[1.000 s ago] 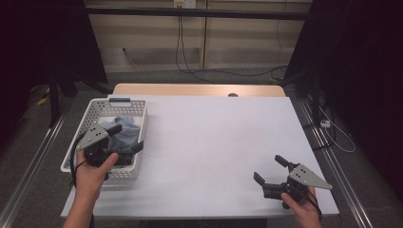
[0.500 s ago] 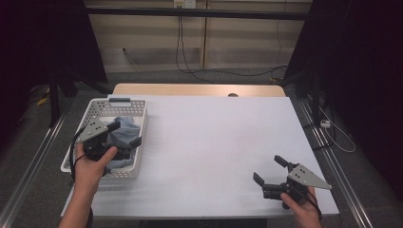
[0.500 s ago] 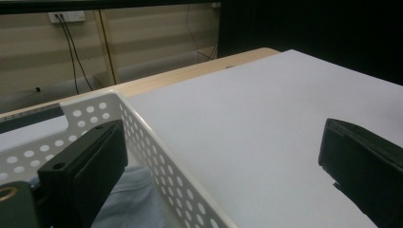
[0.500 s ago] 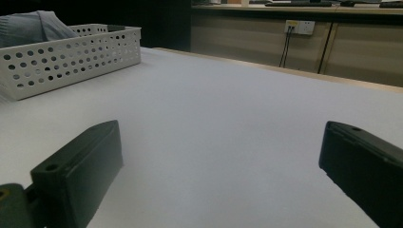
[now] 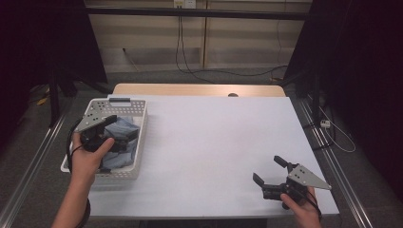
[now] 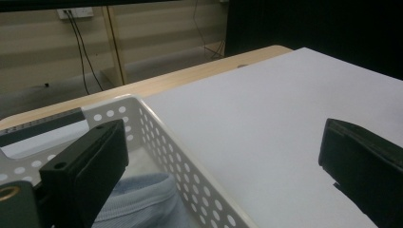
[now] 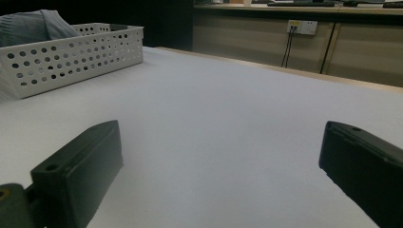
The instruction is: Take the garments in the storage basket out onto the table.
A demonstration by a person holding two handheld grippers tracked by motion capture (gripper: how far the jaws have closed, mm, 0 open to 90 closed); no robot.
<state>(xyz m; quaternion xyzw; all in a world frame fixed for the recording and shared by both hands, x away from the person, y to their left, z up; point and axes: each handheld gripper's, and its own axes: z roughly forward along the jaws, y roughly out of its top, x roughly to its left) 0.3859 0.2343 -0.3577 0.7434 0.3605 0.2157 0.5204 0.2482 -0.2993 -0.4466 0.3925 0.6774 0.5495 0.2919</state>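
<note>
Cloth (image 5: 121,142), pale blue and crumpled, lies inside the white perforated basket (image 5: 138,110) at the left edge of the table (image 5: 214,137). In the high view the left gripper (image 5: 114,128) hangs over the basket, just above the cloth, with the hand (image 5: 90,152) behind it at the basket's near end. Whether the jaws touch the cloth cannot be told from there.

The left gripper view gives what the high view lacks: its jaws stand wide apart, holding nothing. One jaw sits inside the basket above a ribbed fold of the cloth (image 6: 142,199); the other hangs beyond the basket wall (image 6: 190,156), over bare table. The wall runs between them.

The right gripper (image 5: 271,172) rests at the near right of the table, well apart from the basket, jaws spread and empty, pointing left and far. The right gripper view shows the basket (image 7: 71,57) from the side, far off at the left, with the cloth (image 7: 33,26) heaped above its rim, a height the high view does not reveal.
</note>
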